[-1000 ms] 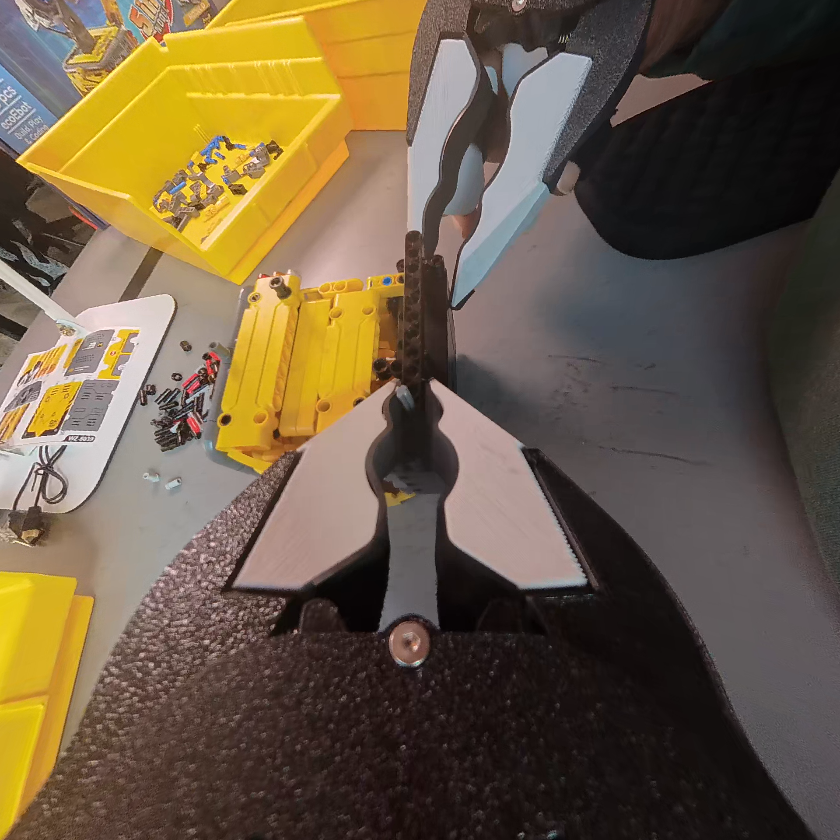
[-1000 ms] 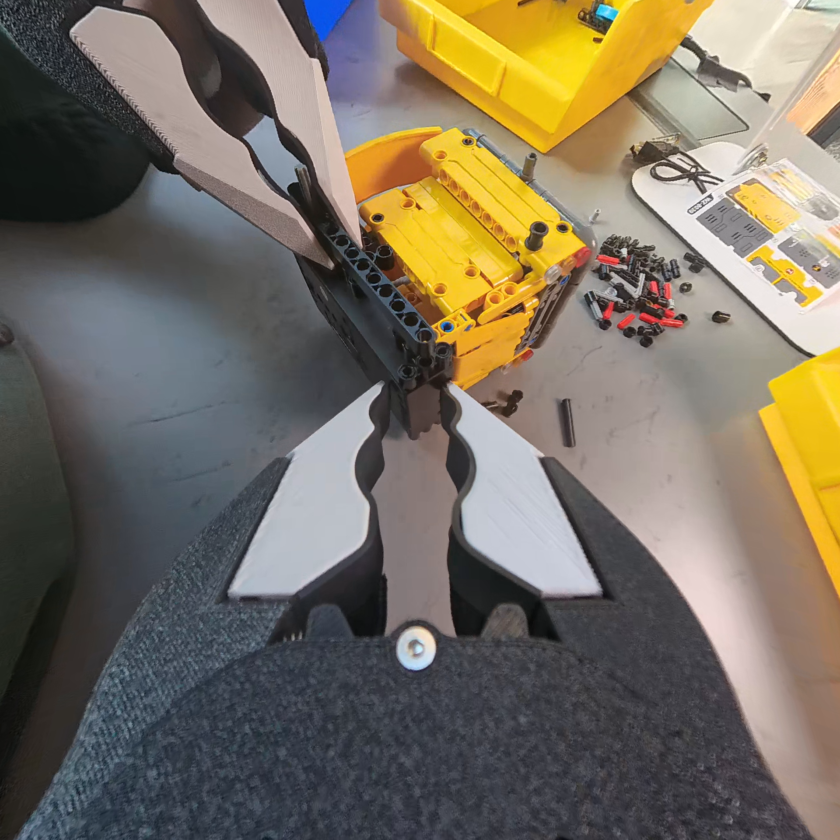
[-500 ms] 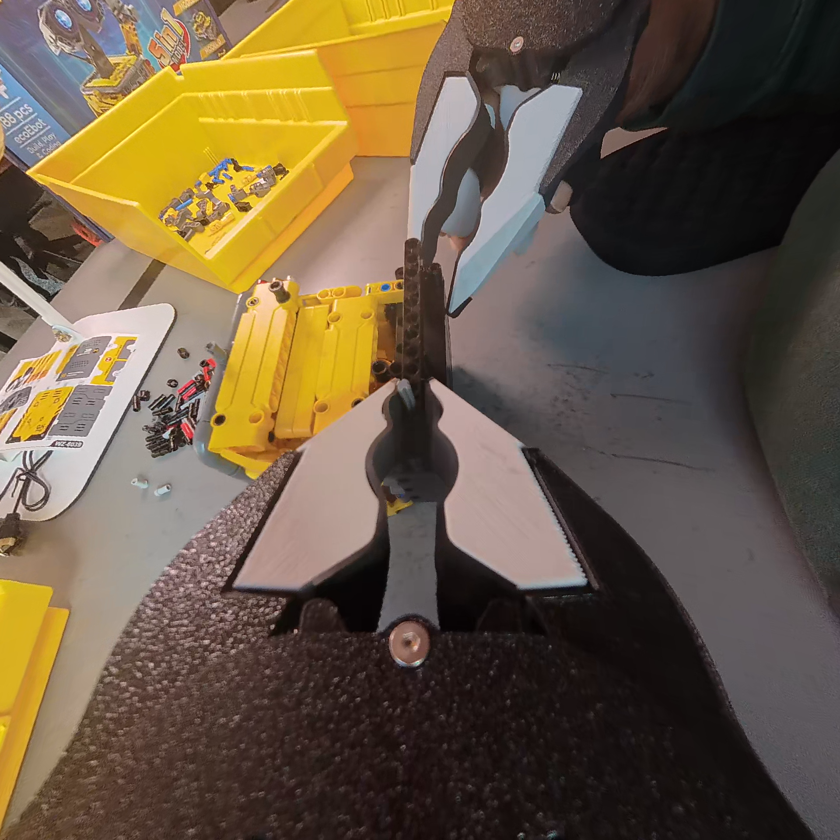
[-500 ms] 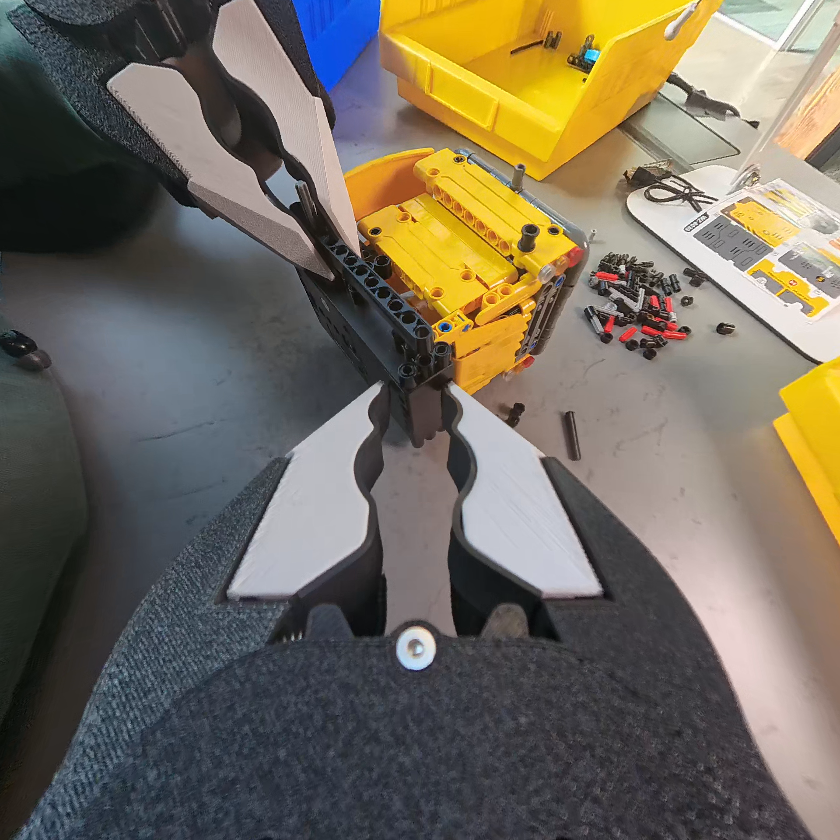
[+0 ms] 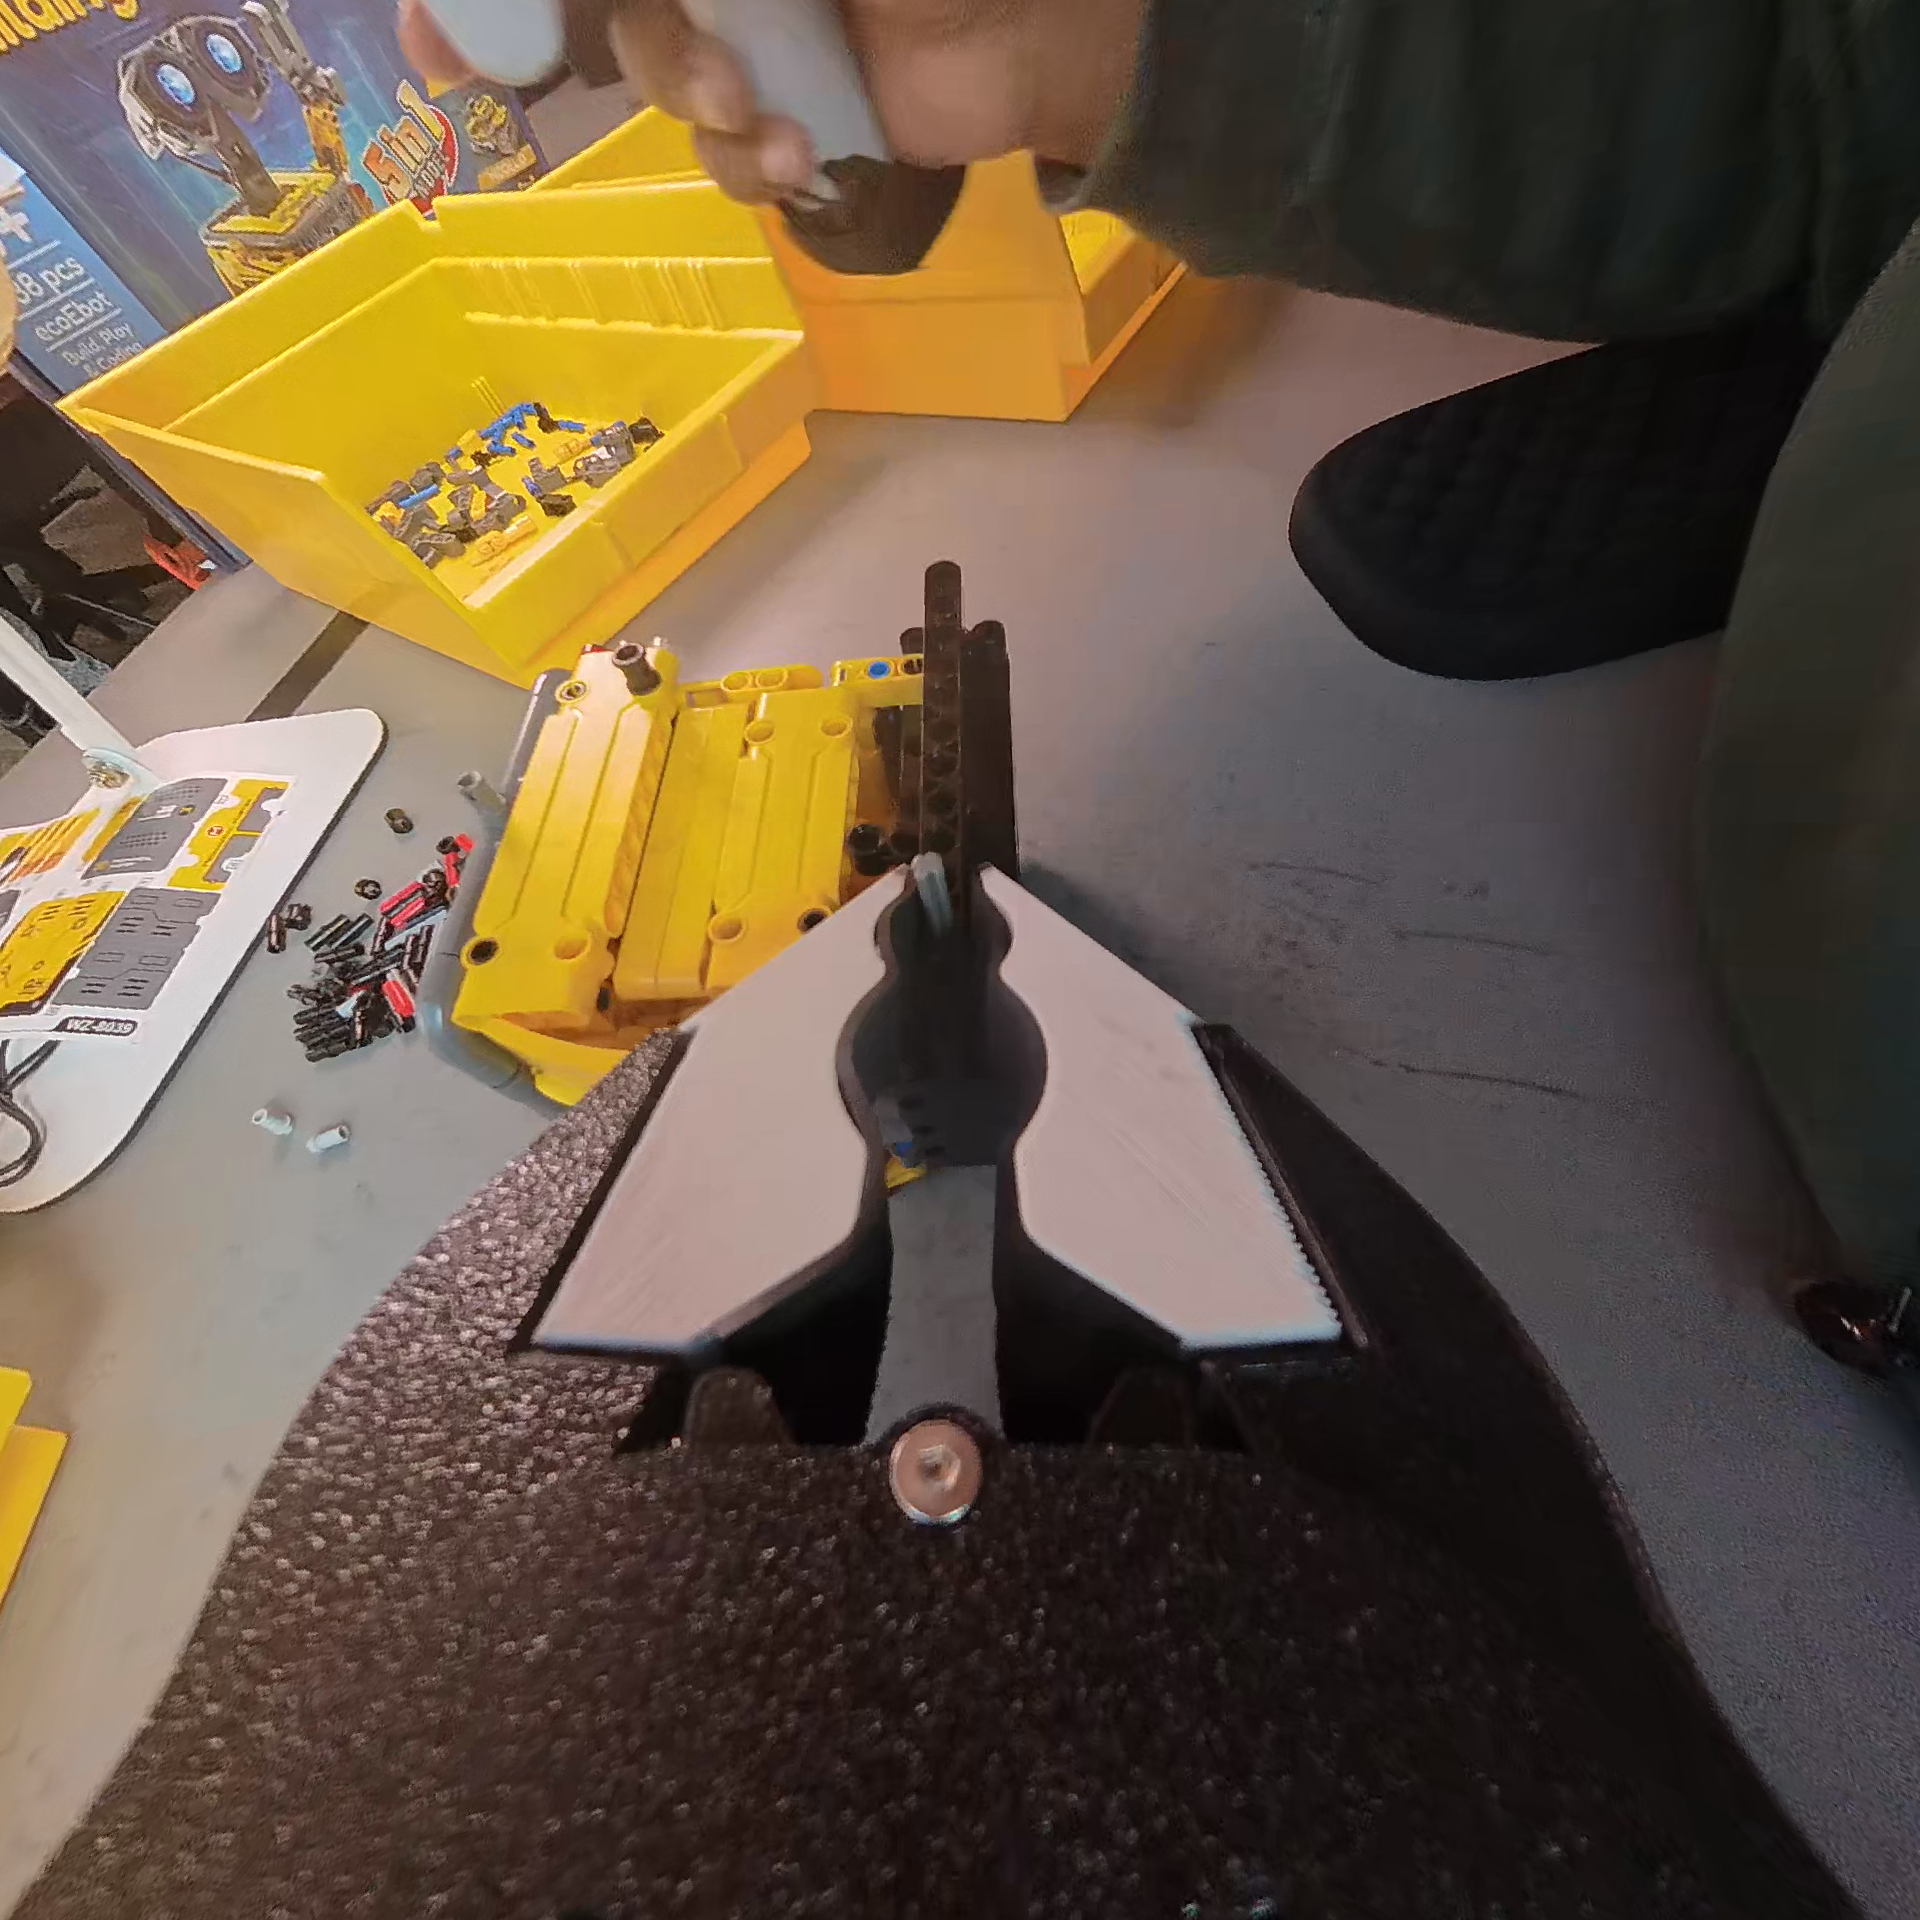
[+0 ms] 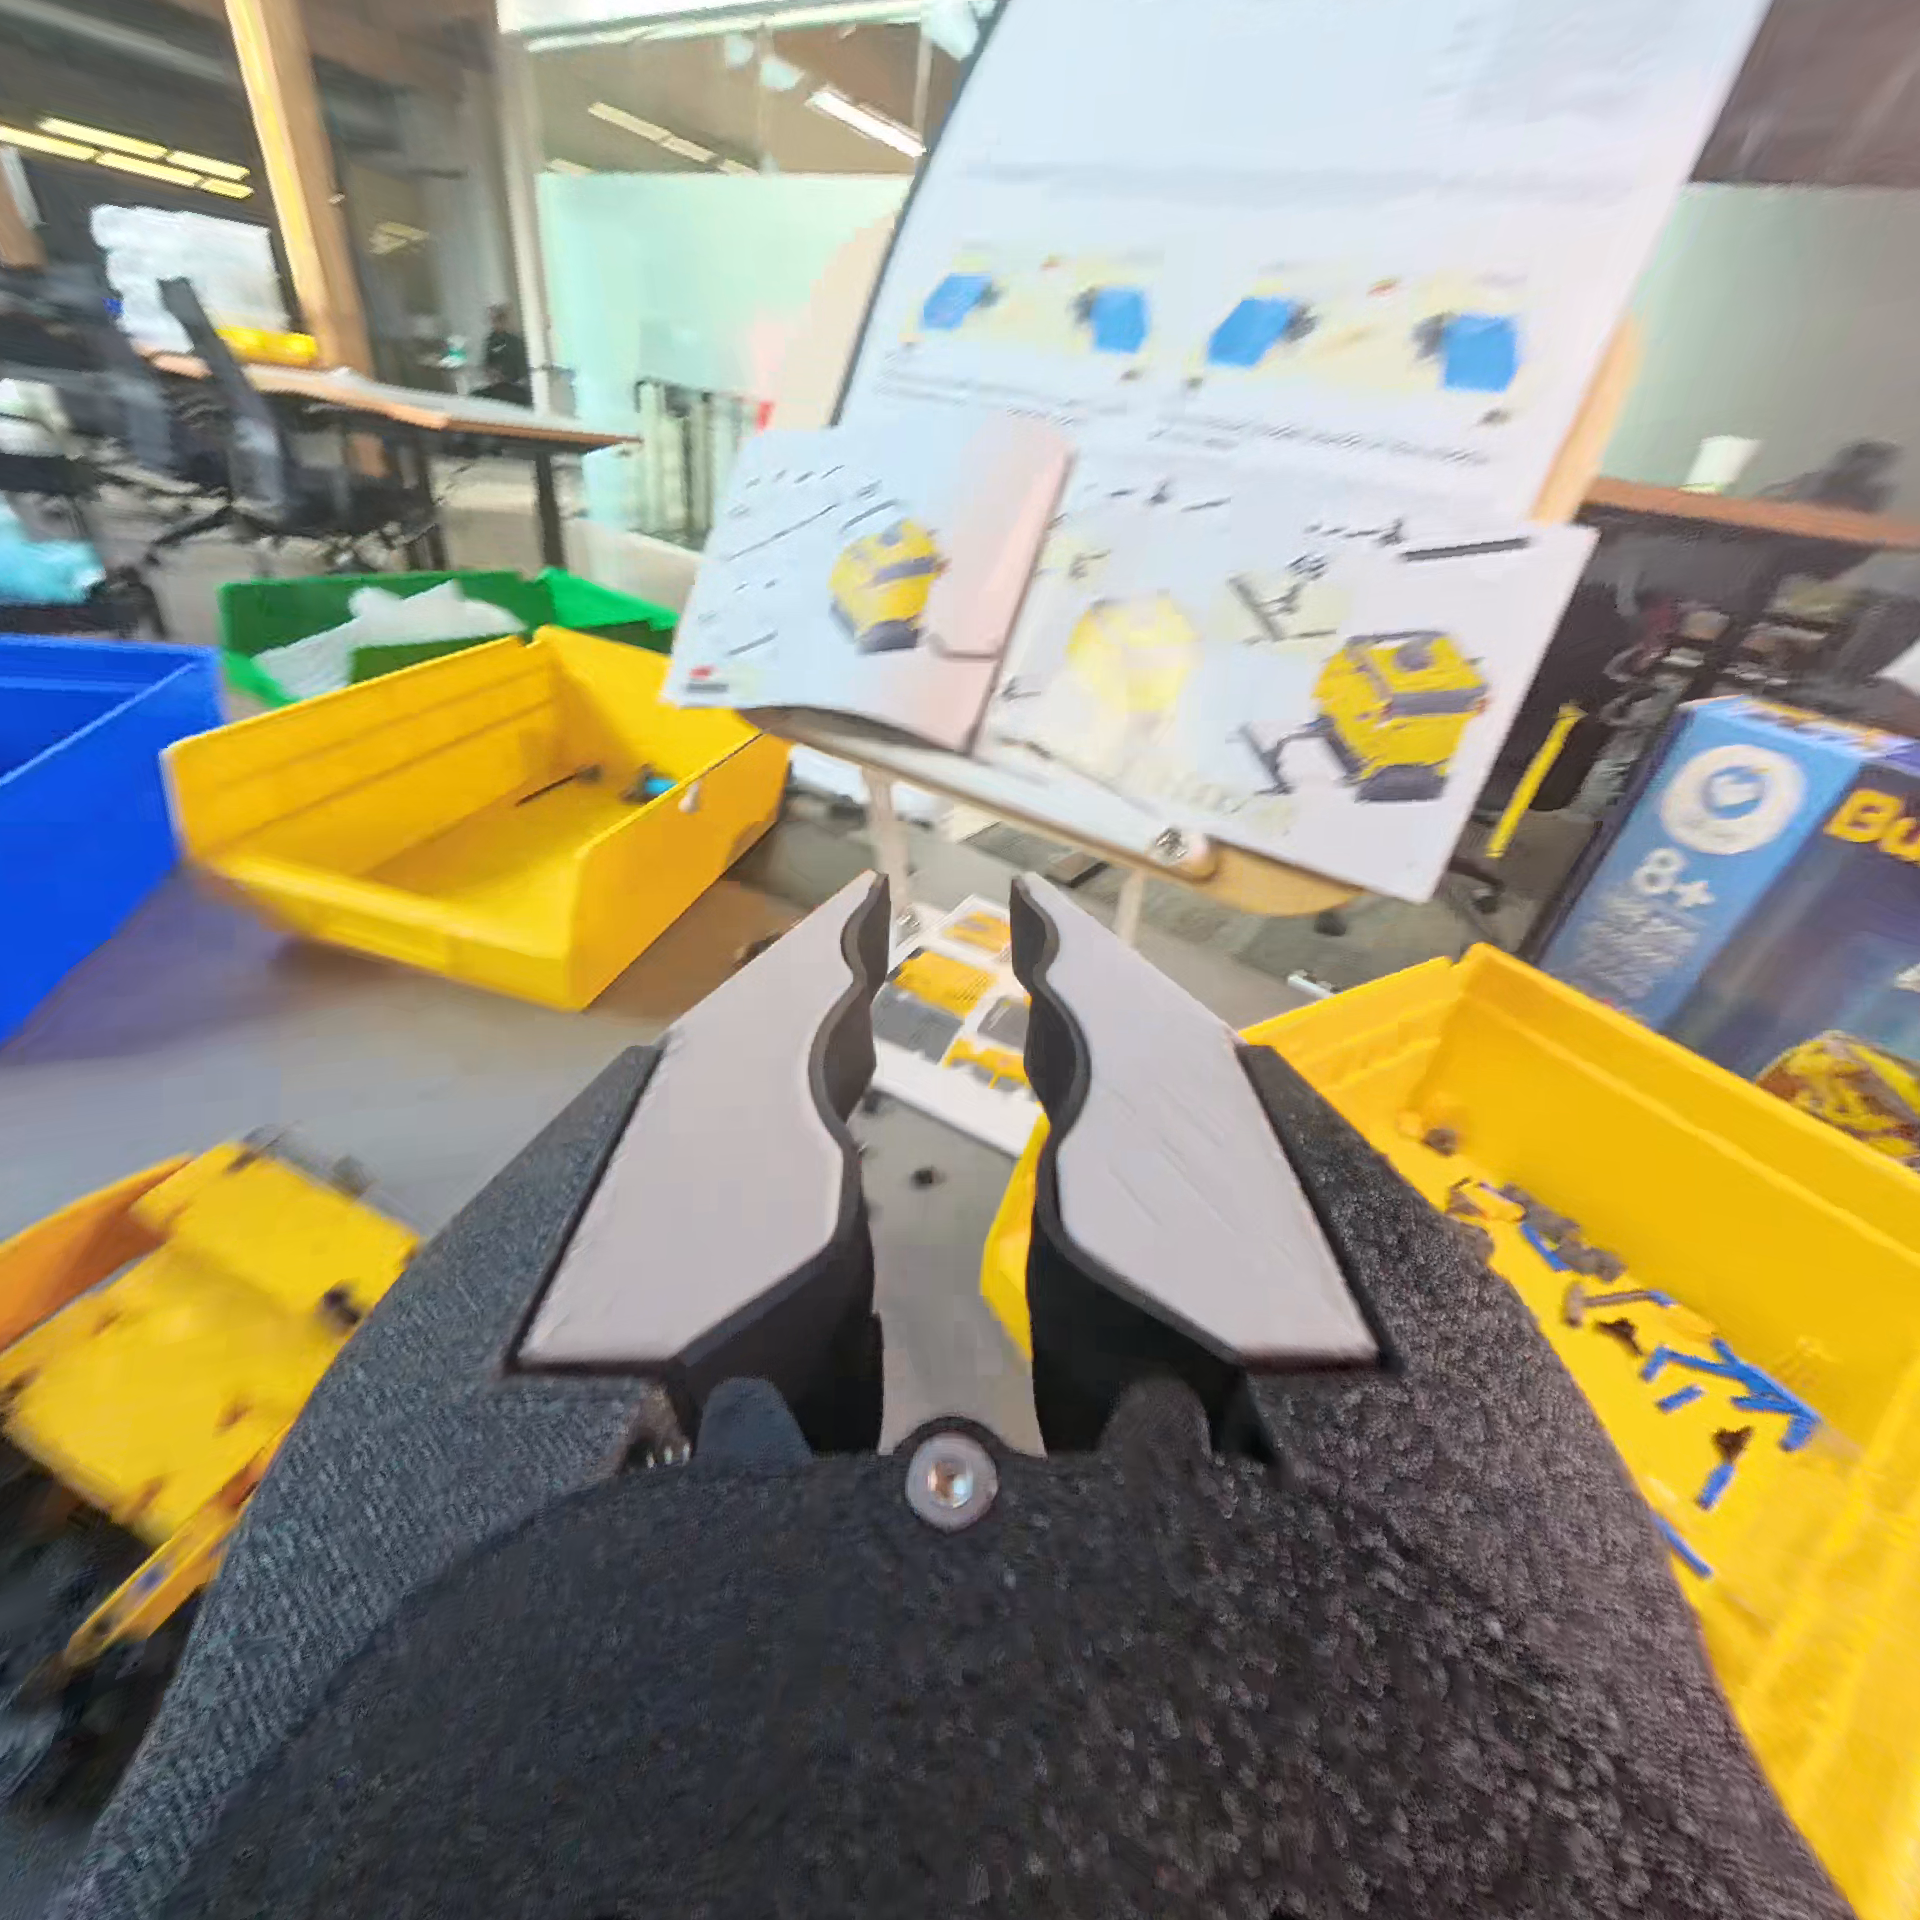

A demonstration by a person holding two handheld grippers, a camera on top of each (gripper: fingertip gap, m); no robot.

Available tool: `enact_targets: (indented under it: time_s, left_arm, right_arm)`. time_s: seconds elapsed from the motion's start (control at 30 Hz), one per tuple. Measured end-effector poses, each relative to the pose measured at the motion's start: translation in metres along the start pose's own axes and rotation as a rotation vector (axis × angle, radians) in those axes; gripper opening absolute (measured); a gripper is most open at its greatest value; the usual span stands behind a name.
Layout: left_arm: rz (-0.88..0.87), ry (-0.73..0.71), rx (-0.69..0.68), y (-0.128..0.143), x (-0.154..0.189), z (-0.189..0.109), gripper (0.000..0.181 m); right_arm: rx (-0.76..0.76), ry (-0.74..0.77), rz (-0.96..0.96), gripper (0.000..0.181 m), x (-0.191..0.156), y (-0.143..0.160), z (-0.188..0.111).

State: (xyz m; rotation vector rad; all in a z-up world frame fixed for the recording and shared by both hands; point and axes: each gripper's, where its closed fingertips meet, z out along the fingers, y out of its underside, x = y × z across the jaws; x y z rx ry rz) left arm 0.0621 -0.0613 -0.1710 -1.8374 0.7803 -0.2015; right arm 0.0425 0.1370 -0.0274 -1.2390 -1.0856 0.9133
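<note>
Yellow brick model [image 5: 686, 842] on the grey table [image 5: 1299, 831]: your left gripper [image 5: 940, 883] is clamped on its upright black beam [image 5: 951, 707]. Your right gripper [image 6: 948, 914], fingers slightly parted and empty, is raised before the instruction sheet [image 6: 1195, 582], beside a yellow bin [image 6: 1621, 1195].

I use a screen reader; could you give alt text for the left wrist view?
The left gripper is shut on the black perforated beam of a yellow block-built model on a grey table. Loose black and red pins lie beside it.
</note>
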Motion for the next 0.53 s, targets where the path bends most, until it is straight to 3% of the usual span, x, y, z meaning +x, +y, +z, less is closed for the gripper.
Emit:
enact_targets:
  time_s: [0.07,0.23,0.53]
  left_arm:
    - [-0.006,-0.002,0.009,0.000,0.000,0.000,0.007]
    - [-0.011,-0.014,0.028,0.000,0.000,0.001,0.007]
    - [-0.025,0.005,0.104,-0.002,-0.001,0.001,0.007]
  right_arm:
    - [0.048,0.114,-0.024,0.021,0.034,-0.009,0.034]
    - [0.020,0.235,-0.005,0.010,0.090,0.017,0.102]
    - [-0.004,0.203,-0.057,0.003,0.106,0.029,0.136]
